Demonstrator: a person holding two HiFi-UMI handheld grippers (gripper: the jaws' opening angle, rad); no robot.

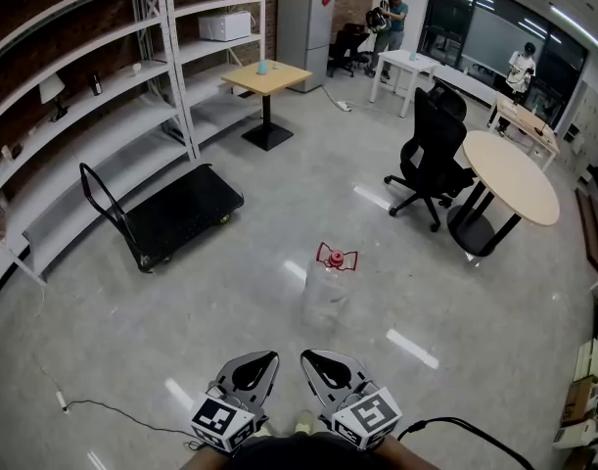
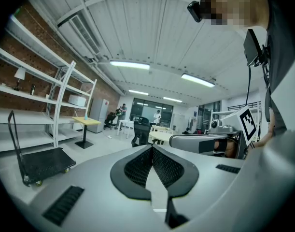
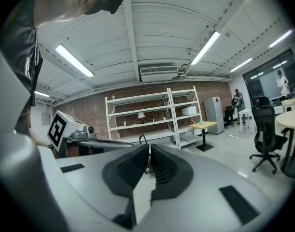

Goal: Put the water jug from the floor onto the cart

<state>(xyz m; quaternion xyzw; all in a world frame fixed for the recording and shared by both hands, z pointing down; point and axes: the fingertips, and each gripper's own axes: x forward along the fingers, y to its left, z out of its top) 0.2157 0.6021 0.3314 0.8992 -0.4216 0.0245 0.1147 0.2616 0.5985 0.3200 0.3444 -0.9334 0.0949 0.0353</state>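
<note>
The clear water jug (image 1: pixel 327 290) with a red cap and handle stands upright on the floor a short way ahead of me. The black flat cart (image 1: pixel 178 211) with its upright push handle is parked to the left by the shelves, and shows as the cart (image 2: pixel 43 163) in the left gripper view. My left gripper (image 1: pixel 262 362) and right gripper (image 1: pixel 317 362) are side by side at the bottom of the head view, well short of the jug. Both are shut with nothing between their pads. The left gripper (image 2: pixel 151 149) and the right gripper (image 3: pixel 149 150) point about level across the room.
White shelving (image 1: pixel 103 96) lines the left wall behind the cart. A small square table (image 1: pixel 268 78), a black office chair (image 1: pixel 431 155) and a round table (image 1: pixel 514 176) stand farther off. A cable (image 1: pixel 113 414) lies on the floor at lower left. People stand at the far desks.
</note>
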